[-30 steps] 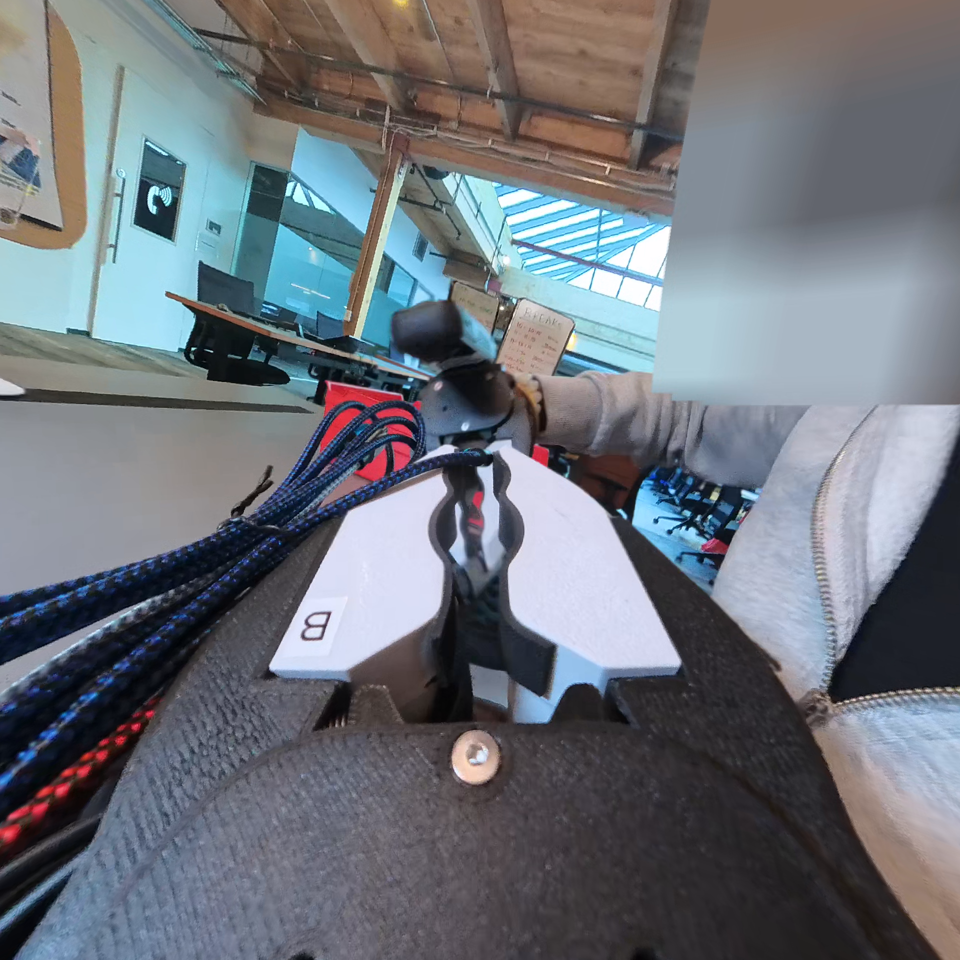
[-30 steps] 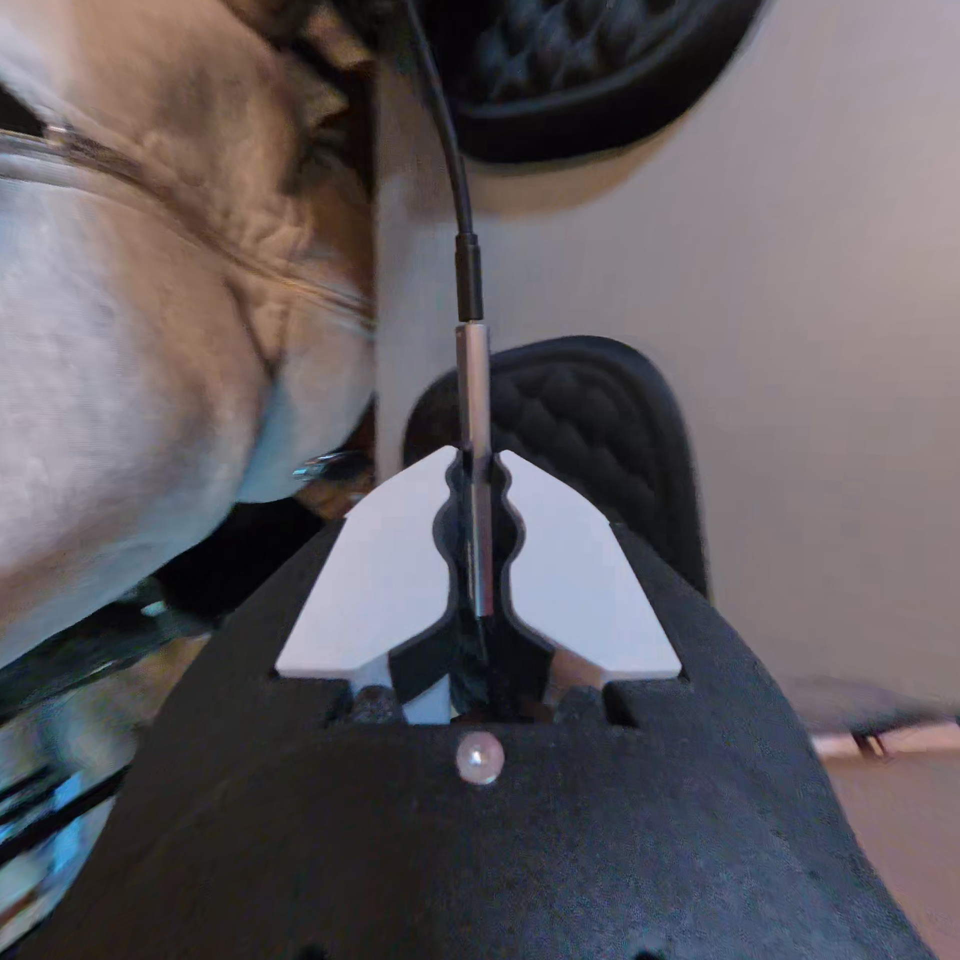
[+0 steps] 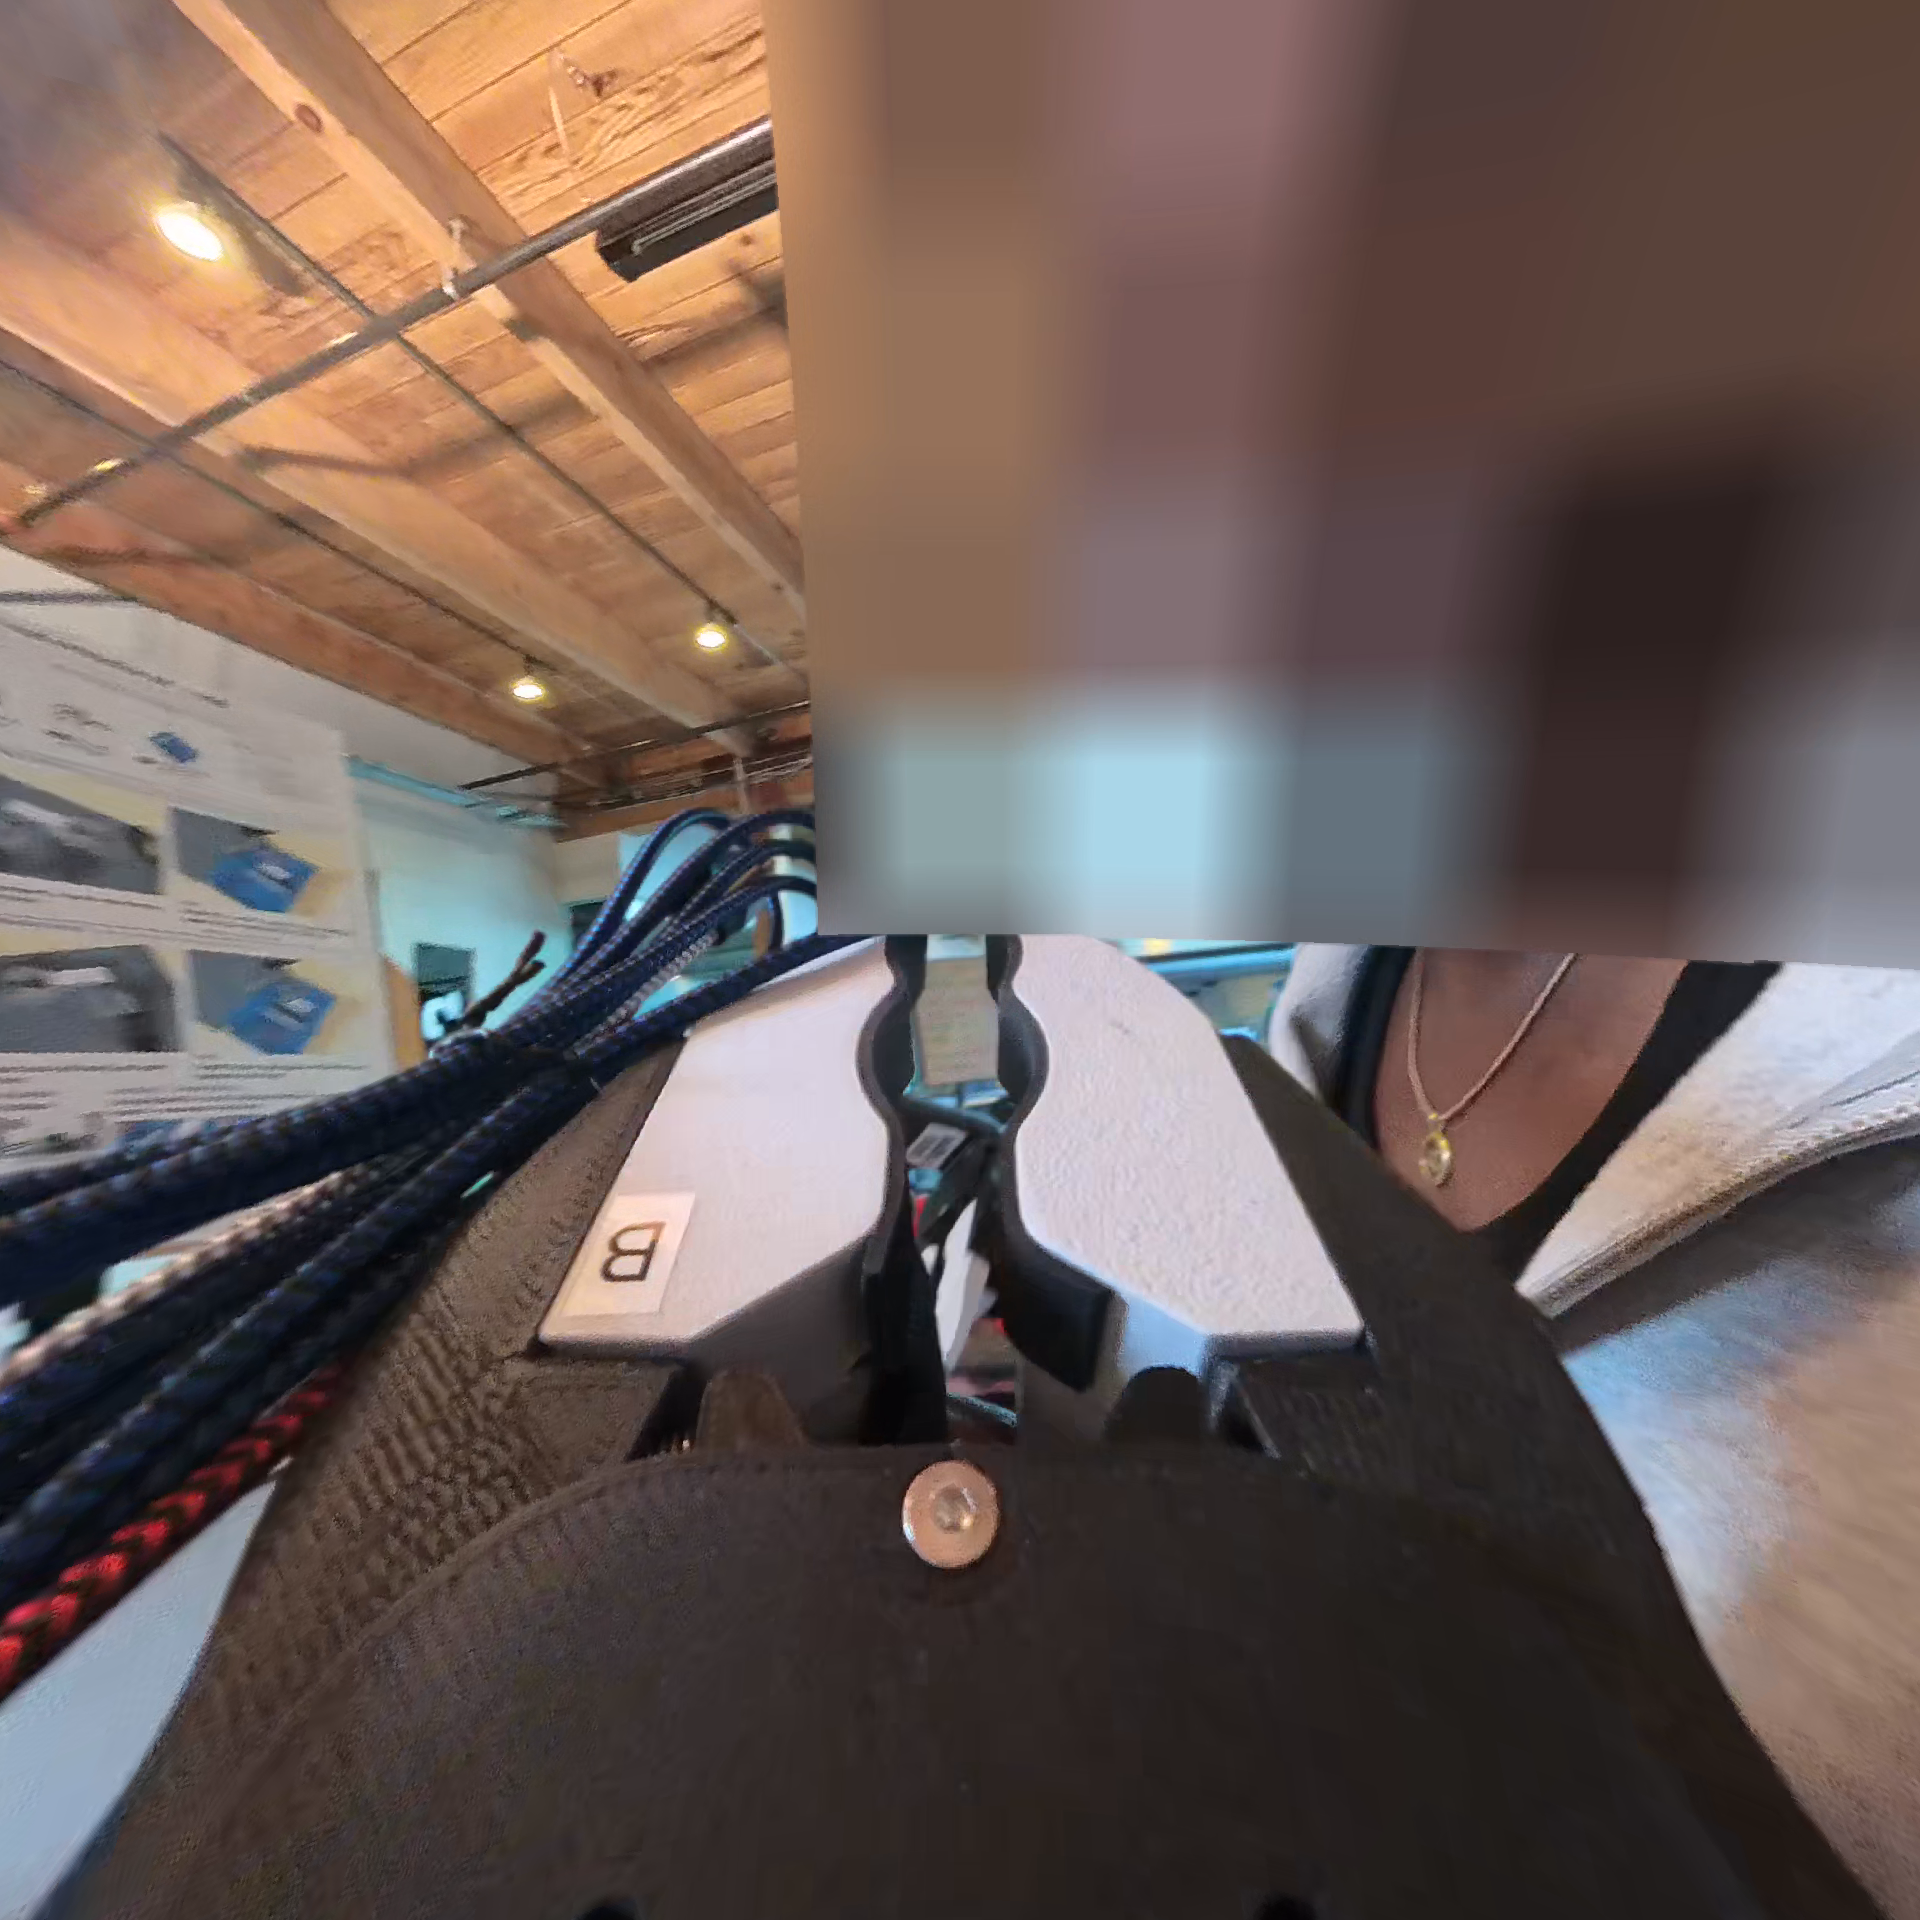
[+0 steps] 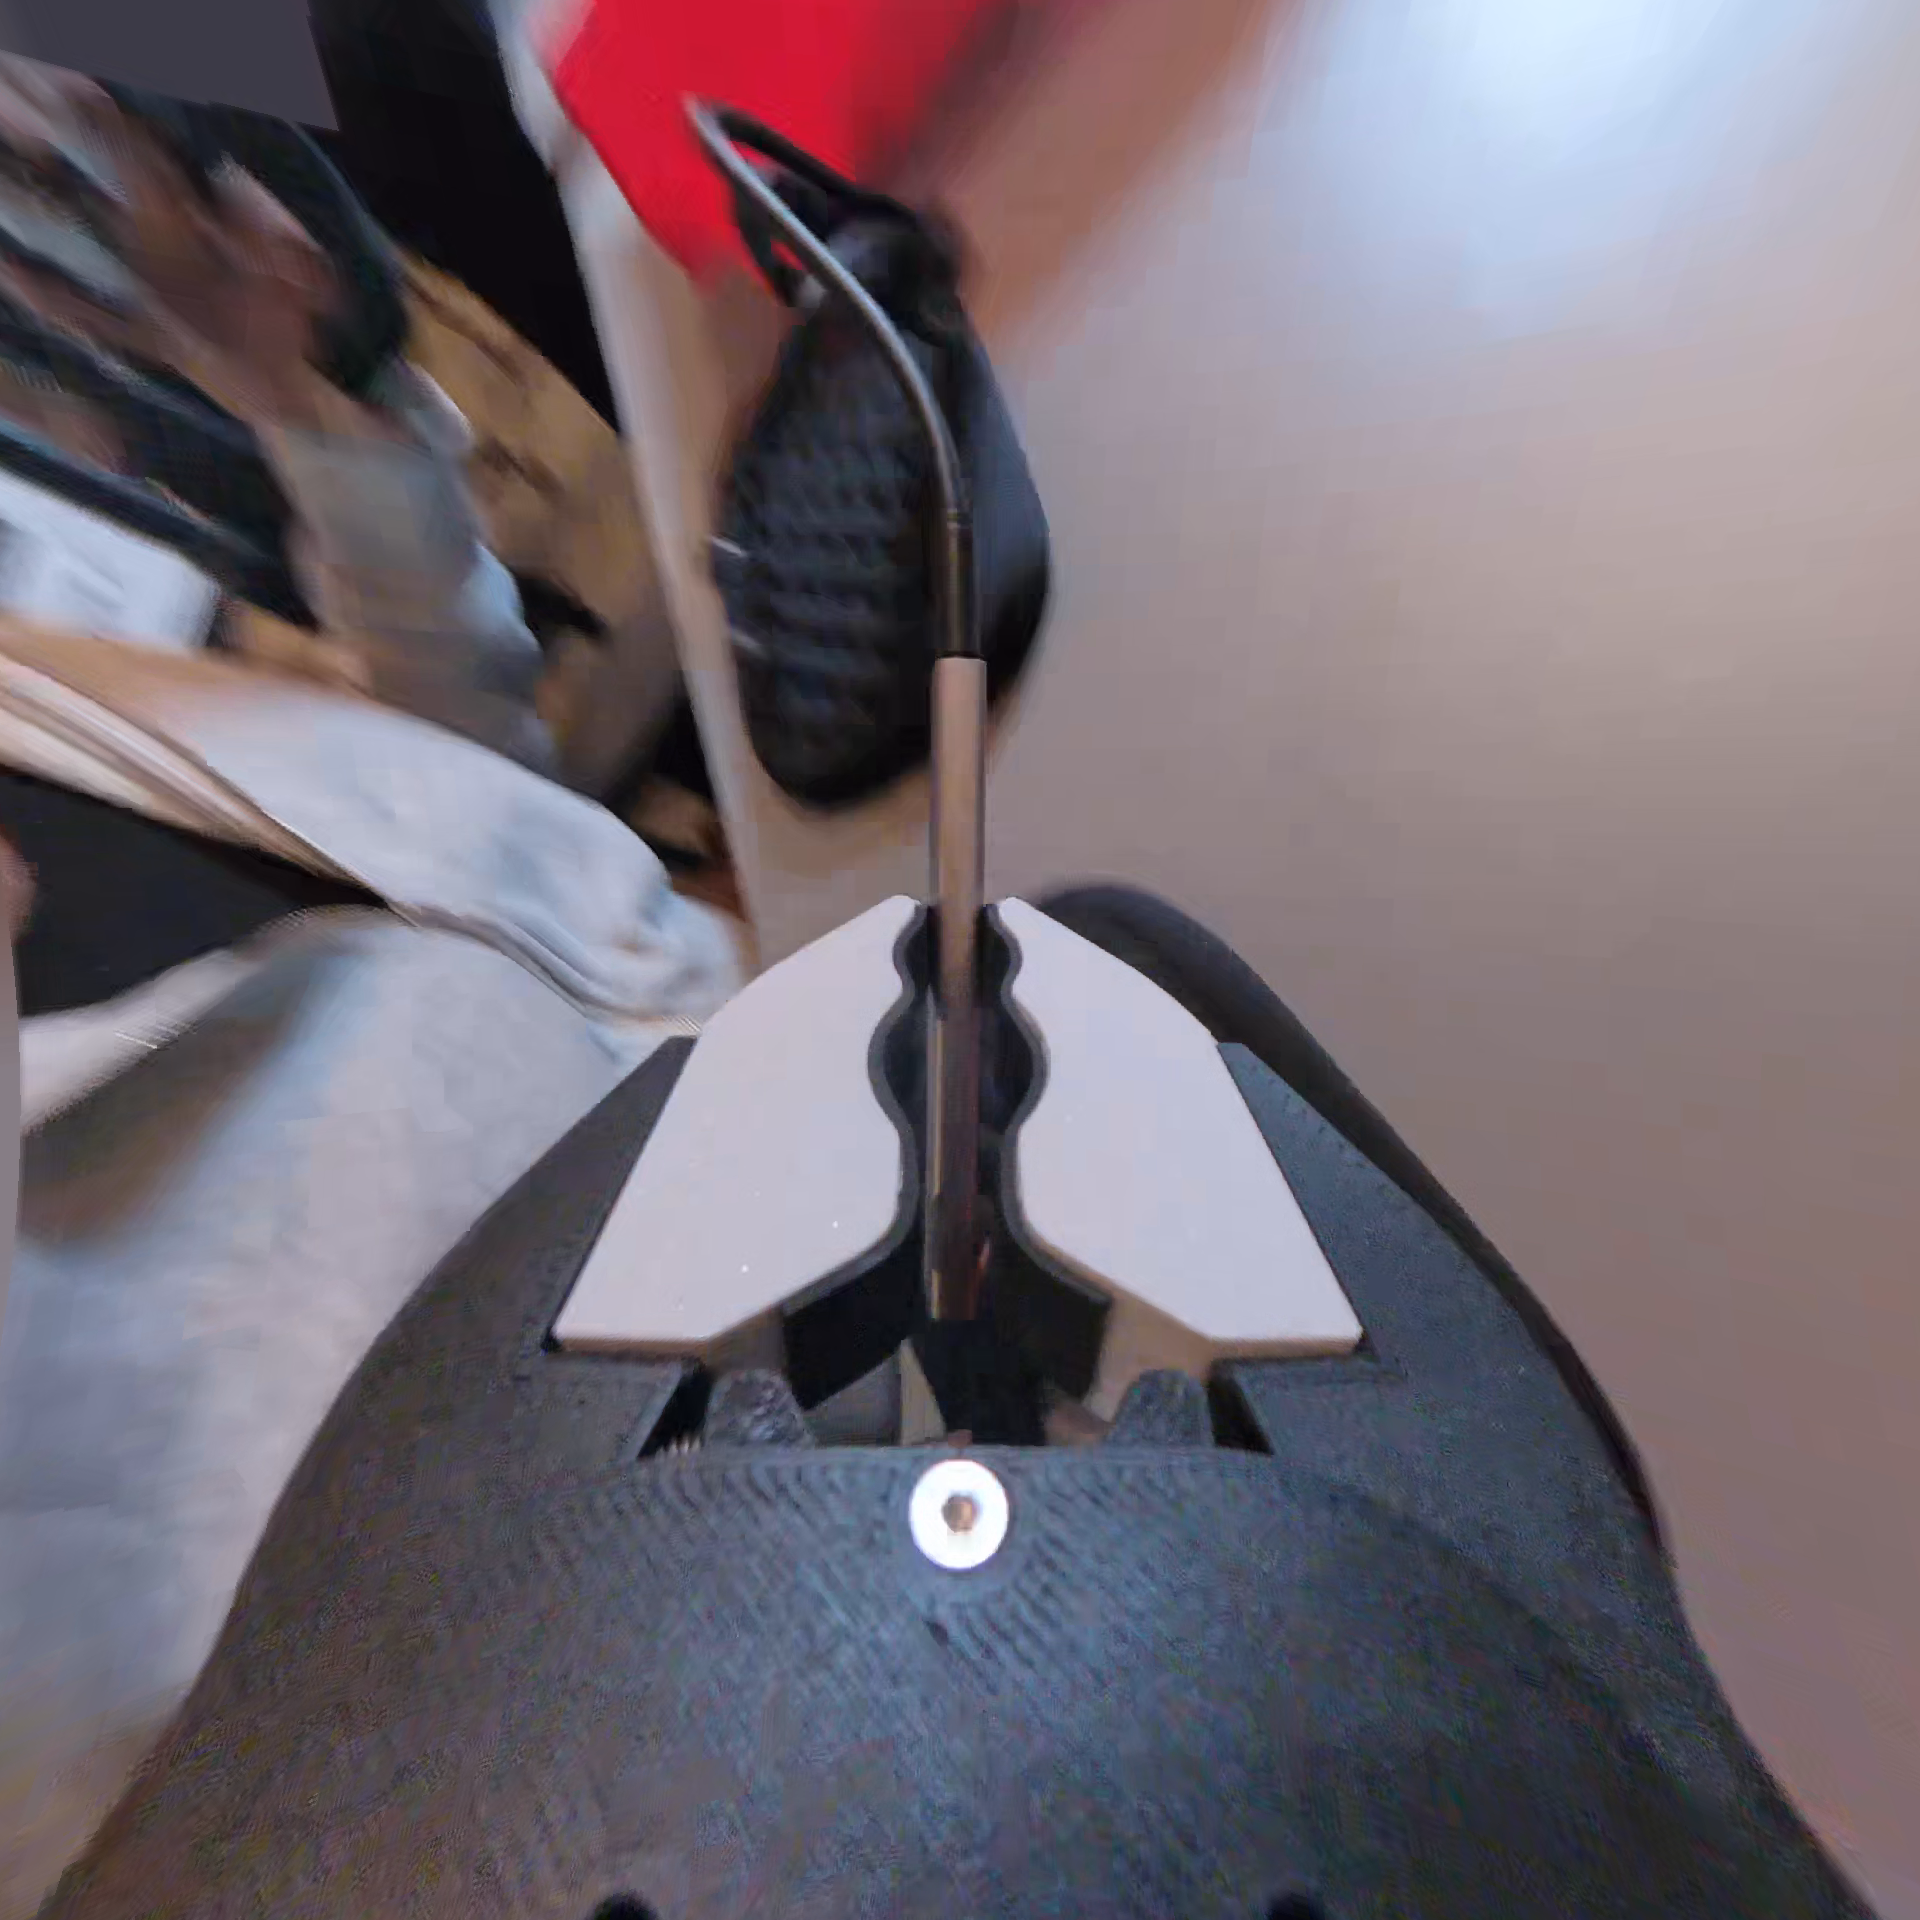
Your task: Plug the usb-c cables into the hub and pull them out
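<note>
the right gripper [image 4: 956, 914] is pinching the hub [image 4: 958, 831], a slim grey metal bar, its jaws pressed against the bar's sides at the centre of the right wrist view. the hub is standing up out of the fingertips toward the top of the frame, and its thin black cord [image 4: 894, 343] is curving away to the upper left, across a black textured pad [image 4: 831, 582] and a red shape [image 4: 748, 114] smeared by motion blur. a grey sweatshirt [image 4: 312, 1039] is filling the left of that frame.

the left gripper [image 3: 954, 961] is pointing up toward a wooden ceiling [image 3: 436, 395], which is filling the upper left of the left wrist view. its jaws are standing slightly apart with a narrow gap between the white fingers [image 3: 769, 1132]; a pale tag-like object is showing in that gap near the tips, and whether the jaws are touching it cannot be told. a bundle of braided blue cables [image 3: 343, 1153] is running along the left side of the gripper toward the centre of the frame, with one red cable [image 3: 135, 1569] at the lower left. a poster board [image 3: 156, 894] is standing at the left edge, and a person in a grey top with a thin gold necklace [image 3: 1455, 1091] is at the right.
</note>
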Available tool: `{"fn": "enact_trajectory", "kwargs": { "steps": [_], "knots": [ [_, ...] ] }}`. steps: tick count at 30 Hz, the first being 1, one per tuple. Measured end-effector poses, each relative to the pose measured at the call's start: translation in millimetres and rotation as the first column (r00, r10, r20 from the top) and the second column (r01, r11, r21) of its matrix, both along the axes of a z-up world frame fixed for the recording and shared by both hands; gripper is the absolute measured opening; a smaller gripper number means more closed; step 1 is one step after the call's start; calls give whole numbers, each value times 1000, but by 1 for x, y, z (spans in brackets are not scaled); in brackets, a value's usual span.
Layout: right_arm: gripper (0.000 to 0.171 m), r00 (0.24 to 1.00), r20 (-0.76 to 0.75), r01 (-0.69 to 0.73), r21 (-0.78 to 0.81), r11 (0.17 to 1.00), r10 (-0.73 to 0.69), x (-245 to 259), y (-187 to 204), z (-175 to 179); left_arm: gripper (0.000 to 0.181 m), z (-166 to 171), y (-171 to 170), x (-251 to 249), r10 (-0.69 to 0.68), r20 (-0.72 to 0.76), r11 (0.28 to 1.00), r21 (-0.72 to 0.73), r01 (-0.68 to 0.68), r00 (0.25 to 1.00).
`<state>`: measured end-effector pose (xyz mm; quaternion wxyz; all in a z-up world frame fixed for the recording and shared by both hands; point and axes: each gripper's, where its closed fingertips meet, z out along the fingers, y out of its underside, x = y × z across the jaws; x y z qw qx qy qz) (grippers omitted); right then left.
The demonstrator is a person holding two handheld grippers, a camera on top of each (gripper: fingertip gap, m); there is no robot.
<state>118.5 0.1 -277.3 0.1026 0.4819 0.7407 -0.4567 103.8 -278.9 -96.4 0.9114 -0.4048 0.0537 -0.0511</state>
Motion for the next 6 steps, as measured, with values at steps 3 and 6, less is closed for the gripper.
{"fn": "enact_trajectory", "kwargs": {
  "steps": [3, 6],
  "knots": [
    [9, 989, -27, 125, -332, 935, -142, -20, -8, 43, 11, -8, 3, -11, 102, -7, 992, -67, -103, 995],
    [9, 967, -75, 172, -517, 838, -245, -41, -11, 68, 11, -21, 18, -23, 175, 6, 974, -148, -172, 985]
  ]
}}
